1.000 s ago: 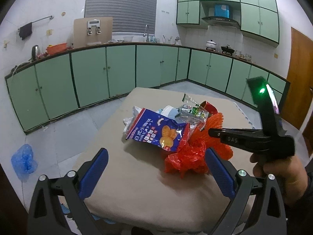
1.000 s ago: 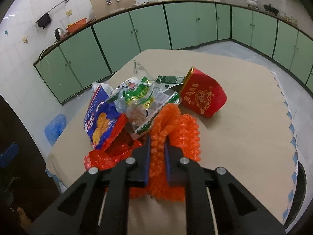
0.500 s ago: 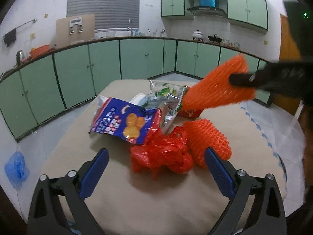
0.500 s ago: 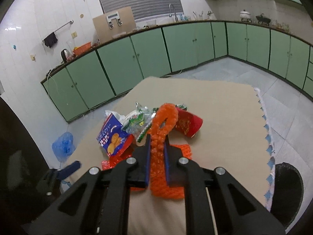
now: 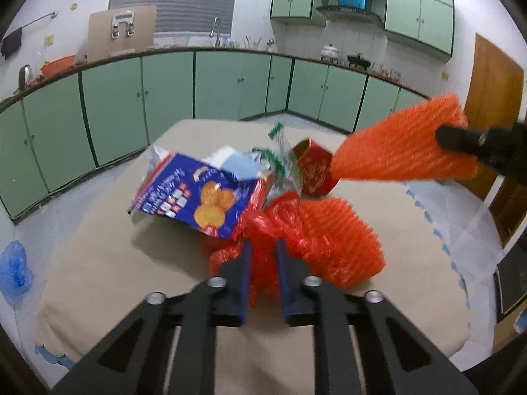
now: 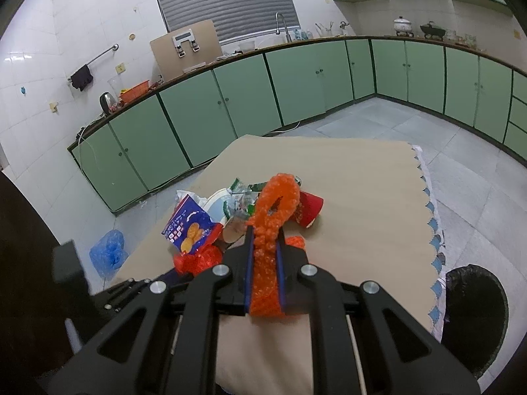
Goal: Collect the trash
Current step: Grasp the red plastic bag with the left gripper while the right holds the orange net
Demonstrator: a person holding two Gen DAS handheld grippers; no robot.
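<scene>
Left wrist view: left gripper (image 5: 263, 256) is nearly closed, pinching one red plastic bag (image 5: 263, 230) on the table (image 5: 98, 263). At 1 o'clock lies one orange foam net (image 5: 342, 240). Right gripper (image 6: 264, 256) is clamped on a second foam net (image 6: 275, 210), lifted. One blue snack packet (image 5: 194, 197) and one red cup (image 5: 314, 171) lie beyond.

table (image 5: 98, 273): beige cloth cover | on it: blue snack bag (image 5: 194, 197), red plastic bag (image 5: 263, 233), orange foam net (image 5: 342, 240), red cup (image 5: 314, 171), clear wrappers (image 5: 280, 161)
</scene>
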